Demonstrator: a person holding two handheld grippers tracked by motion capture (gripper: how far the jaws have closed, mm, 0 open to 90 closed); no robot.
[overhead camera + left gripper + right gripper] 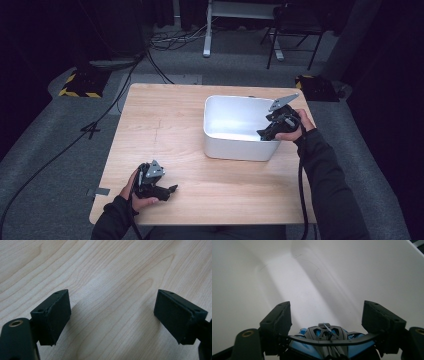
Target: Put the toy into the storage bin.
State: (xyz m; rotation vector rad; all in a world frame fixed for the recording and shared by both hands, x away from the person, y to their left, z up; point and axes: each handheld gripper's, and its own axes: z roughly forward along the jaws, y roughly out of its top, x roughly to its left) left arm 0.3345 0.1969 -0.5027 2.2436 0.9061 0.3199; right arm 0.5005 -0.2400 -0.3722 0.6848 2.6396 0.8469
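My right gripper (263, 133) reaches over the right rim of a white plastic bin (235, 148) and points down into it. In the right gripper view, my right gripper (327, 308) is shut on a blue and black object (325, 341) with a webbed black top. A thin black band of the object spans the jaws, over the bin's white floor (294, 282). My left gripper (171, 189) lies low over the wooden table (165, 125) near its front left corner. In the left gripper view, my left gripper (112, 308) is open, with bare wood between the pads.
The bin stands at the table's back right. Beyond the table, the grey floor holds cables (165, 37), a white desk leg (207, 30), a dark chair (295, 30) and two yellow-and-black striped bases (80, 82).
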